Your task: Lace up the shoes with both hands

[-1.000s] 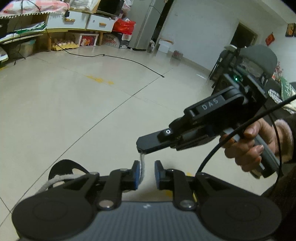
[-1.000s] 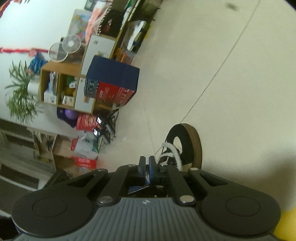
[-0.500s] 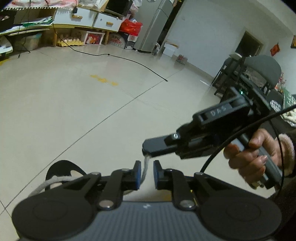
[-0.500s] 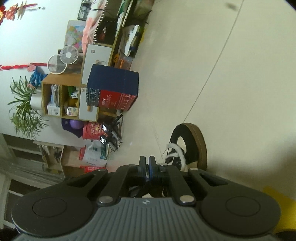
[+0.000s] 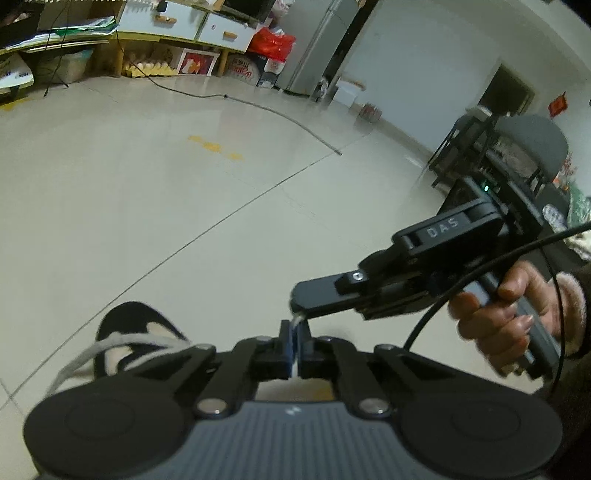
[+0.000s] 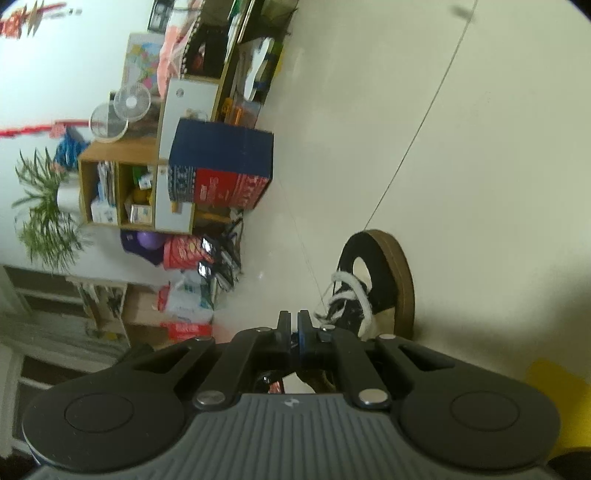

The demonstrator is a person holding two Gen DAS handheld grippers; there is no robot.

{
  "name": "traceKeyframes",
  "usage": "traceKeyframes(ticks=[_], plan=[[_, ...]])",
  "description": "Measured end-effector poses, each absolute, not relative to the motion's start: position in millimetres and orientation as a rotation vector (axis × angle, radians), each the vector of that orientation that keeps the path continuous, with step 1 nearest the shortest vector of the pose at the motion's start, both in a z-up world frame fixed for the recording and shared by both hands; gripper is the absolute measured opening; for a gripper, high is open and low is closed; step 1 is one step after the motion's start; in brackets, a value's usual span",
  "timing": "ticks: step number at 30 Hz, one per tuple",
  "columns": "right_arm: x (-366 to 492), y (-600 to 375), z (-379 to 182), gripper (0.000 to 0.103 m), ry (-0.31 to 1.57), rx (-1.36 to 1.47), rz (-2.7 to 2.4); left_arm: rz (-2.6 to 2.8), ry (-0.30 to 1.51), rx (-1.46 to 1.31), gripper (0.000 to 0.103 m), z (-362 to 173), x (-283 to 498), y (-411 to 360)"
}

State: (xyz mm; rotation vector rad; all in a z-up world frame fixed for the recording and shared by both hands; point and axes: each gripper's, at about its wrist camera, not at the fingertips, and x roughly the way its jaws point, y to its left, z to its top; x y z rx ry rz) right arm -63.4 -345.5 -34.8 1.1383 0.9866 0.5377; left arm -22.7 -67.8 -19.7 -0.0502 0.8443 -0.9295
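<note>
Nearest to us, the left gripper (image 5: 294, 345) has its jaws pressed together, pinching the white shoelace (image 5: 296, 320) end. The right gripper (image 5: 301, 299) pinches the same lace tip just above it, its jaws together too; in its own view the right gripper (image 6: 294, 332) looks clamped, lace hidden there. A hand (image 5: 498, 314) holds its handle, right side. The black shoe (image 5: 127, 332) lies on the floor, near left, lace running off it toward us. In the right wrist view, the shoe (image 6: 373, 284) shows a brown sole and white lacing. The floor (image 5: 147, 206) is pale glossy tile with grout lines; a cable (image 5: 258, 107) snakes across it, yellow marks (image 5: 214, 147) mid-distance. At the far wall: cabinet with drawers (image 5: 184, 26), red bag (image 5: 271, 42), fridge (image 5: 317, 48), dark doorway (image 5: 506, 92). A grey chair (image 5: 528, 144) sits far right. The other view shows a wooden shelf unit (image 6: 122, 188), a blue-red box (image 6: 221, 166), fans (image 6: 118, 110) and a plant (image 6: 44, 206).
</note>
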Motion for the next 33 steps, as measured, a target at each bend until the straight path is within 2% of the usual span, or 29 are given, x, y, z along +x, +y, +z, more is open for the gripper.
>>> traceKeyframes(ticks=[3,4,5,7,19,25,33], plan=[[-63.1,-348.5,-34.4,0.010,0.980,1.107,0.512,-0.908,0.836,0.101,0.002,-1.7,-21.6,-59.8],[-62.7,-349.6,-35.2,0.013,0.980,1.093,0.496,-0.899,0.832,0.154,0.002,5.3,-20.9,-55.7],[-62.3,-350.4,-36.8,0.026,0.982,1.085,0.477,-0.885,0.840,0.199,0.002,15.1,-18.2,-48.9],[-61.9,-350.9,-40.6,0.035,0.979,1.082,0.451,-0.857,0.859,0.282,0.002,36.0,-12.1,-35.3],[-57.1,-310.7,-33.5,0.035,1.007,0.878,0.543,-0.686,0.915,0.868,0.002,186.9,4.0,26.5],[-55.2,-293.6,-21.1,0.035,0.995,0.733,0.579,-0.614,0.939,1.048,0.002,234.1,1.3,42.3],[-54.9,-290.3,-21.1,0.037,0.991,0.713,0.575,-0.535,0.913,1.150,0.002,276.9,-2.0,52.8]])
